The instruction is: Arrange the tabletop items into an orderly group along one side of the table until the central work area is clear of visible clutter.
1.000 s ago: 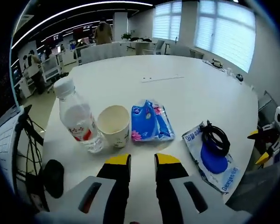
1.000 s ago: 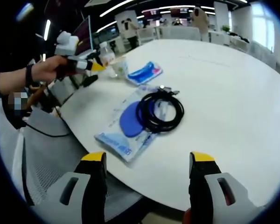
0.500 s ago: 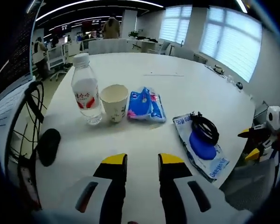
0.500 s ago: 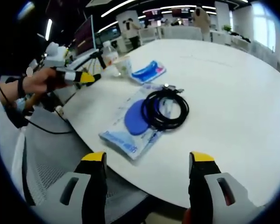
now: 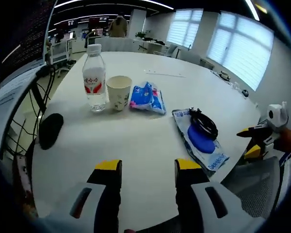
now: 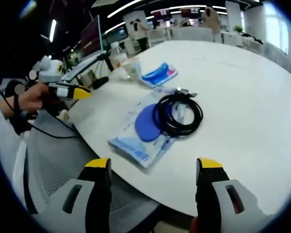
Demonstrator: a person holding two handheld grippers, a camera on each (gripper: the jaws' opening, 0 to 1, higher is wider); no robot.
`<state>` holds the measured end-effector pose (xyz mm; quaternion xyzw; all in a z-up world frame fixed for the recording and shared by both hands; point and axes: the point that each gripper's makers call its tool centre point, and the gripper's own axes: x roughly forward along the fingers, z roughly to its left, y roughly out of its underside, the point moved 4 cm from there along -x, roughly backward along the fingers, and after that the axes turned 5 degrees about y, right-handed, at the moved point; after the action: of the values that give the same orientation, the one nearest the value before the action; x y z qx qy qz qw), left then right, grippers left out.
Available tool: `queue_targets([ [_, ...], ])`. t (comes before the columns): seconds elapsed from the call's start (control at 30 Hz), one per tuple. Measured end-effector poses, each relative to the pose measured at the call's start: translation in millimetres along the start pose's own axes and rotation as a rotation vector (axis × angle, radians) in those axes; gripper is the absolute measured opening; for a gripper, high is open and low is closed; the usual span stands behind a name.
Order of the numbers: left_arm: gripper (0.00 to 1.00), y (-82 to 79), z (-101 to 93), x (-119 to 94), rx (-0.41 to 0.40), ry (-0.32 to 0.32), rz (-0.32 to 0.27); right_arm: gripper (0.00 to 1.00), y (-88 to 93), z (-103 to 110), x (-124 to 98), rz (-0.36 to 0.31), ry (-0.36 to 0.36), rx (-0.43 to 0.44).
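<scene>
In the left gripper view, the left gripper (image 5: pixel 141 167) hangs over the near edge of the white table (image 5: pixel 136 141), its yellow-tipped jaws parted with nothing between them. Nothing lies between the jaws and the row of things farther back. To the left, near the table's edge, sits a dark oval object (image 5: pixel 50 130), too blurred to name. To the right lies a flat plastic packet (image 5: pixel 200 141) with a blue disc showing through it, and a coil of black cable (image 5: pixel 201 122) rests on its far end. Beyond, side by side, stand a clear water bottle (image 5: pixel 94 78) with a white cap and red label, a paper cup (image 5: pixel 119 92) just beside it, and a crinkled blue tissue pack (image 5: pixel 144 97) close to the cup. At the far right the right gripper (image 5: pixel 254 141) shows past the table edge, above a grey mesh chair (image 5: pixel 259 182).

In the right gripper view, the right gripper (image 6: pixel 153 167) is spread wide and empty over the chair and table rim. The packet (image 6: pixel 145 131) and cable (image 6: pixel 178 114) lie nearest, well clear of the jaws. Farther off are the tissue pack (image 6: pixel 159 75), cup (image 6: pixel 133 68) and bottle (image 6: pixel 117 56), small and soft in outline. A hand (image 6: pixel 31 97) holds the left gripper (image 6: pixel 75 92) at the left, off the table's edge.
</scene>
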<state>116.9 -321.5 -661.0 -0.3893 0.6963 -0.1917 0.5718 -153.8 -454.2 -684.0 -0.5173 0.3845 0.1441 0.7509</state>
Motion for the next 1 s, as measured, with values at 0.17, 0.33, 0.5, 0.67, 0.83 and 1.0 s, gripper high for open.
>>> queue_targets([
  [0.17,0.53,4.9,0.1,-6.7,0.007,0.016,-0.001,0.70,-0.6,1.0,1.9,-0.003,-0.003,-0.003],
  [0.33,0.59,8.0,1.2,-10.3,-0.011,0.021,-0.012,0.70,-0.2,2.0,2.7,-0.003,-0.004,-0.003],
  [0.5,0.65,11.7,-1.0,-10.4,-0.016,0.036,-0.013,0.69,0.3,3.4,3.8,-0.002,-0.005,0.000],
  [0.67,0.66,16.9,-3.8,-13.0,-0.027,0.032,-0.008,0.69,0.4,3.6,6.9,0.000,-0.008,0.005],
  [0.83,0.67,25.0,-6.1,-14.2,-0.047,0.026,-0.005,0.69,-4.5,4.3,12.6,0.000,-0.014,0.001],
  [1.0,0.67,28.5,-6.6,-17.3,-0.063,0.017,-0.009,0.68,-10.2,5.1,18.0,-0.002,-0.024,-0.011],
])
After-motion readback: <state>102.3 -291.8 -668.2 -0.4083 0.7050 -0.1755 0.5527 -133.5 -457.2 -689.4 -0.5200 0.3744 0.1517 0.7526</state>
